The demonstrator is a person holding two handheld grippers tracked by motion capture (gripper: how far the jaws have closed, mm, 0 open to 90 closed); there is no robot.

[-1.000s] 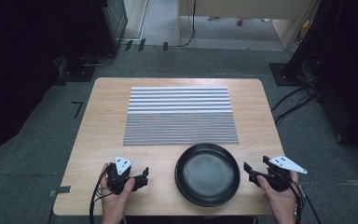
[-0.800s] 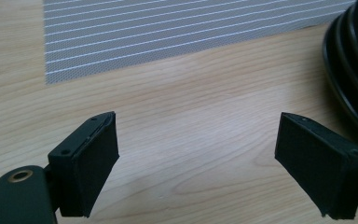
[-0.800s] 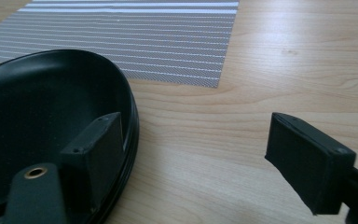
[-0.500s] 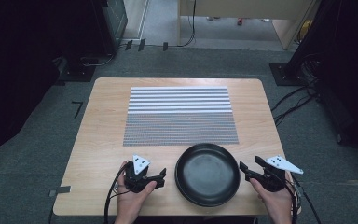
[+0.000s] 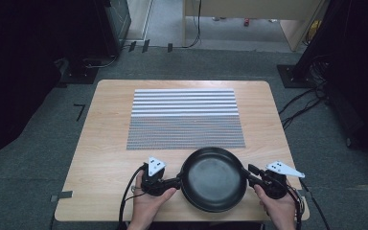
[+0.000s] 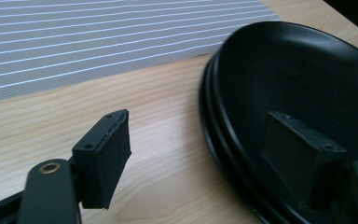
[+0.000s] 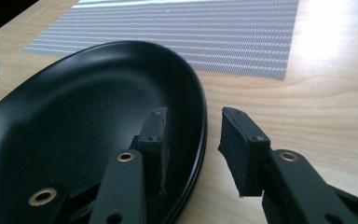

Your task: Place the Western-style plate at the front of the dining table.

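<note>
Round matte-black plate (image 5: pixel 214 178) on pale wood-grain table (image 5: pixel 105 143); ribbed striped mat (image 5: pixel 184 119) behind.

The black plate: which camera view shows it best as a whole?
The high view: the black plate appears complete there, round, between both grippers on the table. The left gripper view shows its left rim and part of the inside; the right gripper view shows its right rim and inside, both cropped.

The black plate (image 5: pixel 213 179) has a smooth, faintly sheeny finish, the table (image 5: pixel 105 143) is pale matt wood grain, and the striped mat (image 5: pixel 184 120) looks finely woven mesh.
</note>
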